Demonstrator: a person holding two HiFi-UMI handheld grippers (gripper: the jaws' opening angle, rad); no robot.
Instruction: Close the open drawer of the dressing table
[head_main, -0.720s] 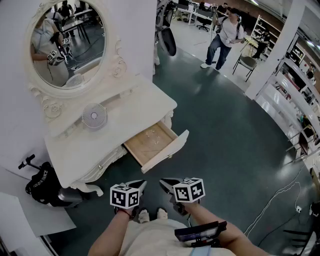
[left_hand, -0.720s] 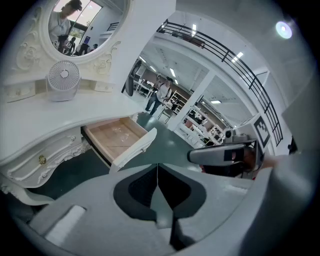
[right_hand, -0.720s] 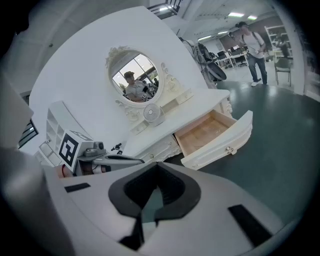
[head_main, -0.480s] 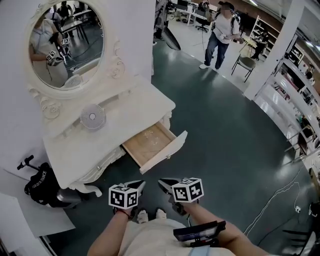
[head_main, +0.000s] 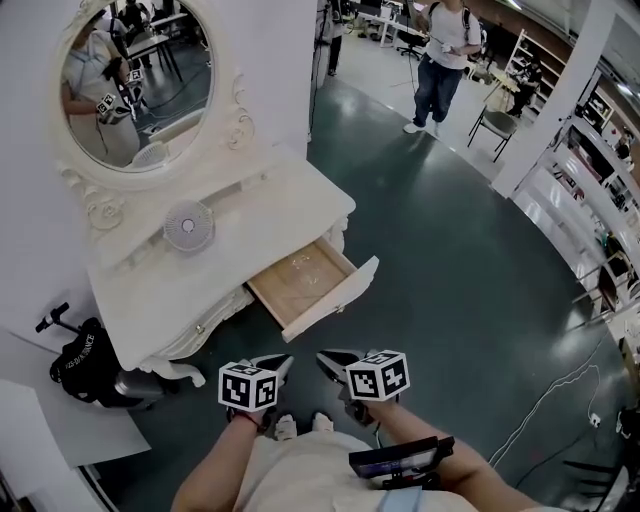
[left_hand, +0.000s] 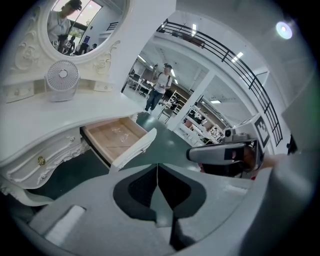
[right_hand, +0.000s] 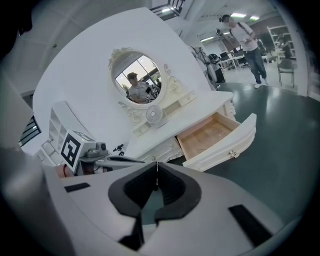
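Left hand-held gripper (head_main: 273, 364) and right hand-held gripper (head_main: 336, 360) point downward, jaws together.

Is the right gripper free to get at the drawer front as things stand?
Probably yes: the right gripper, shut and empty, is short of the drawer front, with only bare floor between them; it may need a step closer.

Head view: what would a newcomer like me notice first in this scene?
A white dressing table with an ornate oval mirror stands at the left, a small round fan on its top and one drawer pulled out, showing its wooden inside. Low in the frame, the left tongs and right tongs are shut and empty, short of the drawer.
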